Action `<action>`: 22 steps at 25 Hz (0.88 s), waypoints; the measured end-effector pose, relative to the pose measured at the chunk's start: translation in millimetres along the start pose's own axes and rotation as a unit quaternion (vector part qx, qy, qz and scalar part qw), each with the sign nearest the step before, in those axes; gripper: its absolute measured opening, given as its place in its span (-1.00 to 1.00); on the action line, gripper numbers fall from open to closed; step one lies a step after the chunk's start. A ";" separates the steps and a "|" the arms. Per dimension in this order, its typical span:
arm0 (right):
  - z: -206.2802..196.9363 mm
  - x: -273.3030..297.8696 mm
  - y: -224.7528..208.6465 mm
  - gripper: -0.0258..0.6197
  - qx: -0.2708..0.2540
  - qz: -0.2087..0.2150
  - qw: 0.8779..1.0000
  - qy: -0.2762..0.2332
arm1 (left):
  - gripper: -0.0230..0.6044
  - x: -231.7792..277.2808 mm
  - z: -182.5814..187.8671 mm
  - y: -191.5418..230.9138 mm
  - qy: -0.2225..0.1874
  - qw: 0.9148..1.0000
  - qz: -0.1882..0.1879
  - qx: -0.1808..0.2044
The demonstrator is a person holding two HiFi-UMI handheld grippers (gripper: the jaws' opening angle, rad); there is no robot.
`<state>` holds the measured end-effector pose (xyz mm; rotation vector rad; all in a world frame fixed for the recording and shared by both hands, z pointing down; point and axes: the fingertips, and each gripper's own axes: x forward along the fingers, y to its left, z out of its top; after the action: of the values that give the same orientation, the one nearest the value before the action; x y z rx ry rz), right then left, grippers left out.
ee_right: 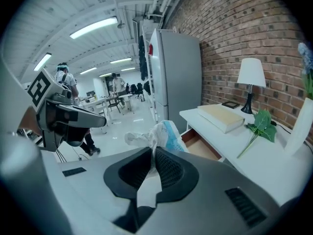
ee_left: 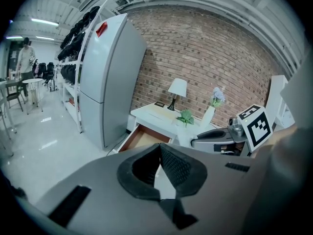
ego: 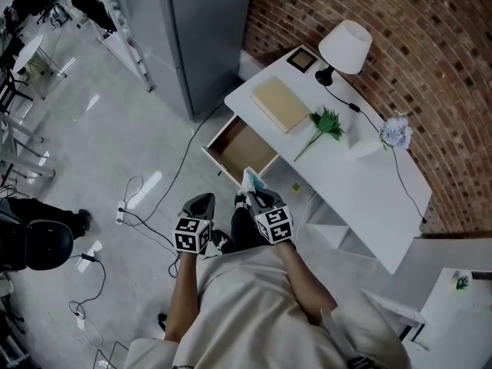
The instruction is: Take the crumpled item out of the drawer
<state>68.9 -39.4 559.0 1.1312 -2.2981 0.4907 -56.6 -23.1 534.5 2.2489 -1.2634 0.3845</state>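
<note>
The crumpled item (ego: 251,180), a white and light-blue wad of thin plastic, sticks out of my right gripper (ego: 254,194), which is shut on it just in front of the open drawer (ego: 231,156). In the right gripper view the wad (ee_right: 157,133) rises from between the pads of the right gripper (ee_right: 151,153), held above and left of the drawer (ee_right: 201,149). The drawer's wooden inside looks bare. My left gripper (ego: 202,204) hangs to the left over the floor. Its jaws (ee_left: 159,152) are shut with nothing between them.
On the white desk (ego: 361,183) lie a thick book (ego: 280,104), a green sprig (ego: 327,123), a white vase with pale flowers (ego: 392,133), a lamp (ego: 344,47) and a small frame (ego: 302,59). A grey fridge (ego: 204,29) stands left of the desk. Cables (ego: 142,214) trail on the floor.
</note>
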 end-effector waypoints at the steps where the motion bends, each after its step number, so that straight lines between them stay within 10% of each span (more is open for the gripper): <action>1: -0.2 0.1 -0.4 -0.75 0.002 0.001 1.000 0.001 | -0.88 0.2 0.0 0.4 0.001 1.000 0.001 -0.001; 22: 5.5 -2.8 -13.9 -0.75 0.009 -0.002 1.000 -0.011 | -0.88 8.8 4.6 -8.9 -0.005 1.000 -0.008 -0.001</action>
<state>79.9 -48.7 554.1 1.1560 -2.3144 0.4992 -44.5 -28.1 532.2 2.2594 -1.2489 0.3667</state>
